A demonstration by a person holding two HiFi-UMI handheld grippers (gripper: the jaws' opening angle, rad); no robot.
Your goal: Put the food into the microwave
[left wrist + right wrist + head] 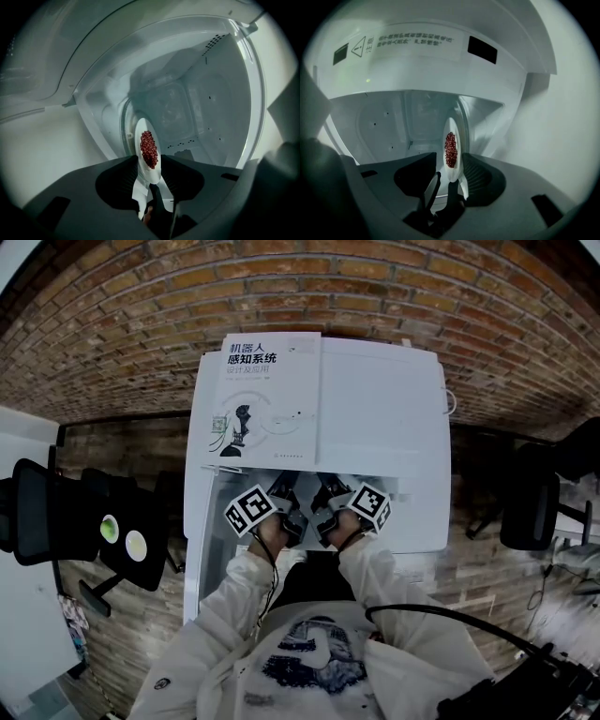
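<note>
Food (149, 149): one glossy red grain heap on one round white plate (143, 124) inside one smooth white microwave (211, 108). My left gripper (149, 161) and right gripper (450, 159) stand released, plate rim between each pair of jaws.

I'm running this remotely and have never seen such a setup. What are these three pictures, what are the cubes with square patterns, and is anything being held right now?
There is no robot here: a person holds a two-jaw gripper in each hand, and the patterned cubes are parts of those grippers. The head view looks down from the person's head. In it the left gripper and right gripper reach into the front of a white microwave, which has a book lying on top. The other two pictures come from a camera on each gripper, looking along its jaws into the oven cavity. Both show one white plate of red food, seen edge-on between the jaws. The jaws stand apart around the rim, so neither seems to grip it.
</note>
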